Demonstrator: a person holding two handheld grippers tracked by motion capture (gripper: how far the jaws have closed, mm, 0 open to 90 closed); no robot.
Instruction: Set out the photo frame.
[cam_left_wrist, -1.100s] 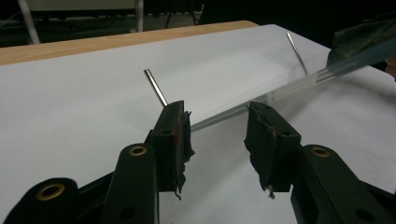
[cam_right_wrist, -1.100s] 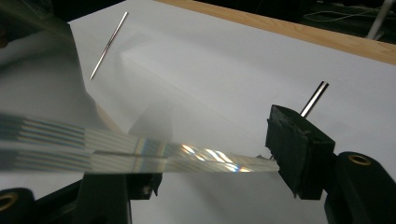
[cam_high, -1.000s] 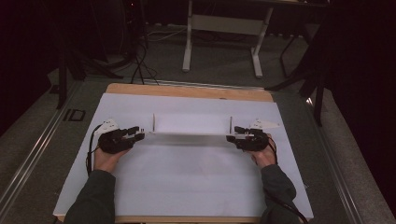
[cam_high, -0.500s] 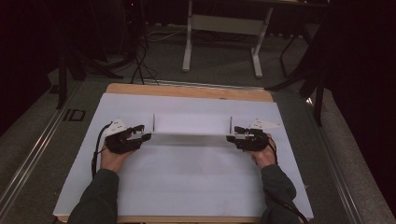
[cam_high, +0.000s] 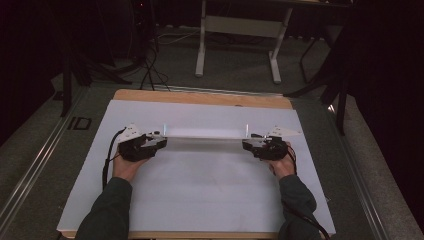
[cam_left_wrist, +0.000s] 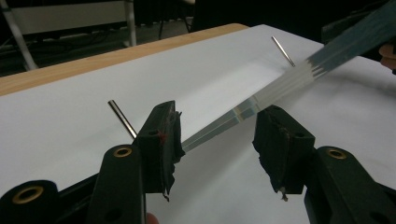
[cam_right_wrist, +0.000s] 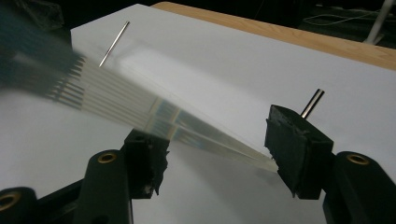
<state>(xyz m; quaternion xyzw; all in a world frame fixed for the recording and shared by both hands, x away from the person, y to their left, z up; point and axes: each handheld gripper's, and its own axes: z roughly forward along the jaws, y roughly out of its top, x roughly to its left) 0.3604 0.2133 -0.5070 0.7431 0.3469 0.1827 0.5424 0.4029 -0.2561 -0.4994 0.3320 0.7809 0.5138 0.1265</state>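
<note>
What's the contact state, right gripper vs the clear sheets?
Touching. The right gripper view shows the clear sheets spanning the right gripper: one edge butts against one jaw, the other rests on the opposite jaw, with no gap.

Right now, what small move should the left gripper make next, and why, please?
Probably draw the left gripper back clear: its jaws have just been opening, and the stack of clear strips lies between them against one pad.

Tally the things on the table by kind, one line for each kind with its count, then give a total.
Clear plastic strips, stacked: 1 stack
Metal pins standing upright: 2
White sheet covering the table: 1
Handheld grippers: 2
Total: 6
</note>
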